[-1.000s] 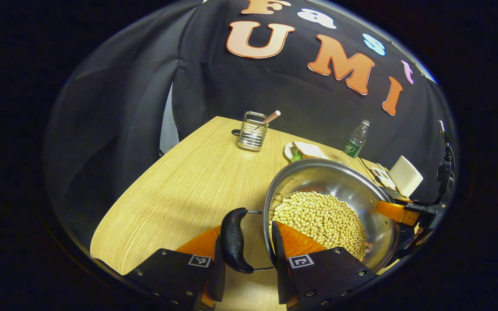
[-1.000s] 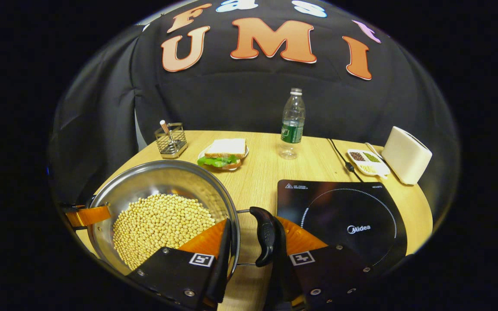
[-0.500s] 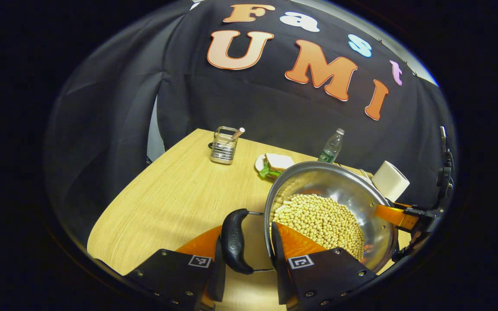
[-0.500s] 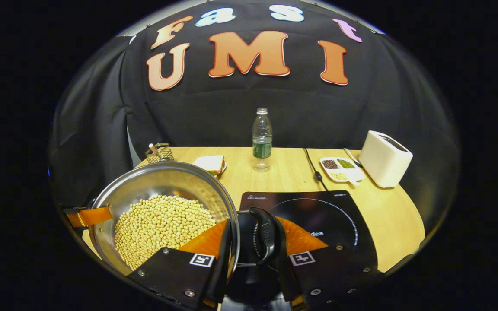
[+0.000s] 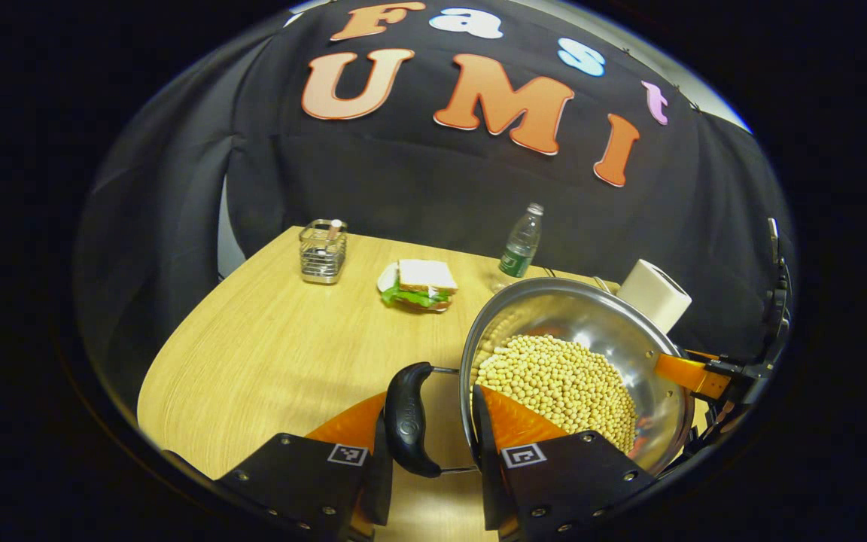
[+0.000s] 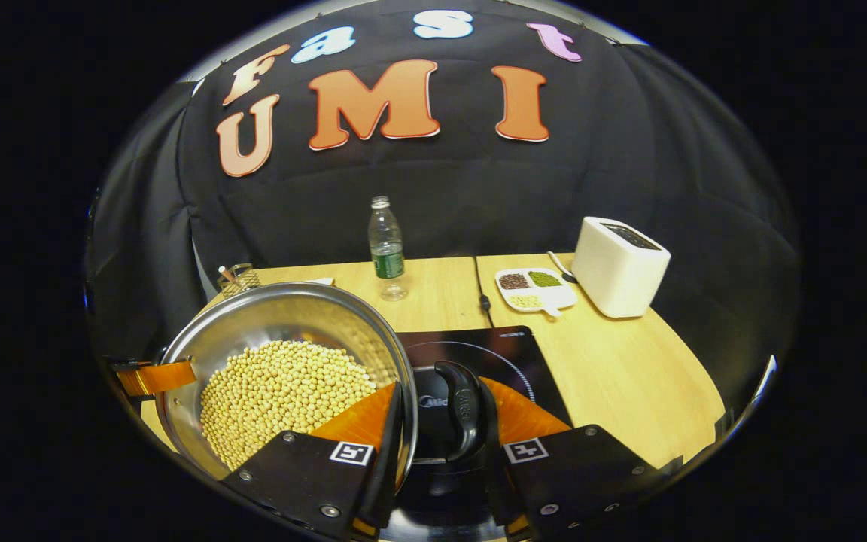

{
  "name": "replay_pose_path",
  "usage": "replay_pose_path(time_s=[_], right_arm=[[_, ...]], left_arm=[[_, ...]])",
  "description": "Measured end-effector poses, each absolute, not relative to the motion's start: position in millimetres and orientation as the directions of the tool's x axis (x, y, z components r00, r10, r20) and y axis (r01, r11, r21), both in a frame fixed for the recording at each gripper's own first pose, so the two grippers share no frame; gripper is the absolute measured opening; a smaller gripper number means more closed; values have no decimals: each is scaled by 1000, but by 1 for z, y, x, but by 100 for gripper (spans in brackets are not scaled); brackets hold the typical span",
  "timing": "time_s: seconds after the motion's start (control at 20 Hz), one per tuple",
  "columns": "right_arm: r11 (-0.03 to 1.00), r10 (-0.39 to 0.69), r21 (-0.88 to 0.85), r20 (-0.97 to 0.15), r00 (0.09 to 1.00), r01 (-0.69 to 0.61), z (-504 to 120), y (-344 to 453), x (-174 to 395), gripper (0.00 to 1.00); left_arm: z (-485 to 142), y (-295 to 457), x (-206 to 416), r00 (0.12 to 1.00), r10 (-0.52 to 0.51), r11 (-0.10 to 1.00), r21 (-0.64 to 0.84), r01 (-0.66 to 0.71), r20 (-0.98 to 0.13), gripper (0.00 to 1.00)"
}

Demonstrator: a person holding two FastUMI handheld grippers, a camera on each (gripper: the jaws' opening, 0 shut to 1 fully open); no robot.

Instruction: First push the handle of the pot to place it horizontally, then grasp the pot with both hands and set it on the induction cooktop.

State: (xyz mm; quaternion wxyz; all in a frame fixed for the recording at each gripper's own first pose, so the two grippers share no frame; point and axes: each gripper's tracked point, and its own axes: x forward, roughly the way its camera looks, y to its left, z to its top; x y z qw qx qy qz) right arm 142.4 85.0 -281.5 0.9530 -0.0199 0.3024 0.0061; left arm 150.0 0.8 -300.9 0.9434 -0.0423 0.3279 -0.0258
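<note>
Steel pot (image 6: pixel 283 324) of soybeans (image 6: pixel 283 391): over the induction cooktop (image 6: pixel 501 354). My left claw (image 5: pixel 433 429) and right claw (image 6: pixel 437 421) each grasp a handle-and-rim side.

My left gripper (image 5: pixel 433 444): jaws closed across the pot's rim and handle. My right gripper (image 6: pixel 437 444): likewise clamped, opposite side.

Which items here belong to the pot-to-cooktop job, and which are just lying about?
In the job: pot of beans, its handles, induction cooktop, left tongs, right tongs.

Lying about: water bottle, toaster, divided dish, sandwich, wire holder.
</note>
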Motion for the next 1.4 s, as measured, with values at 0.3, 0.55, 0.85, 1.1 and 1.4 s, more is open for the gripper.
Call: replay_pose_path(time_s=[0.3, 0.55, 0.85, 1.1, 1.4], right_arm=[[999, -54, -28, -577, 815, 47, -283, 22, 140, 49], [996, -83, -24, -590, 803, 86, -296, -13, 143, 49], [996, -82, -19, -616, 783, 89, -311, -26, 153, 49], [996, -86, -42, -620, 780, 77, -317, -27, 159, 46], [997, -66, -17, -581, 811, 69, -293, -24, 162, 64]], left_arm=[[-313, -61, 156, 766, -121, 993, -83, 89, -632, 51], [-330, -94, 160, 741, -140, 990, -73, 122, -657, 49], [-347, -105, 170, 723, -129, 991, -66, 114, -679, 49], [-356, -107, 176, 717, -129, 992, -78, 103, -685, 49], [-342, -89, 176, 739, -90, 995, -36, 88, -668, 59]])
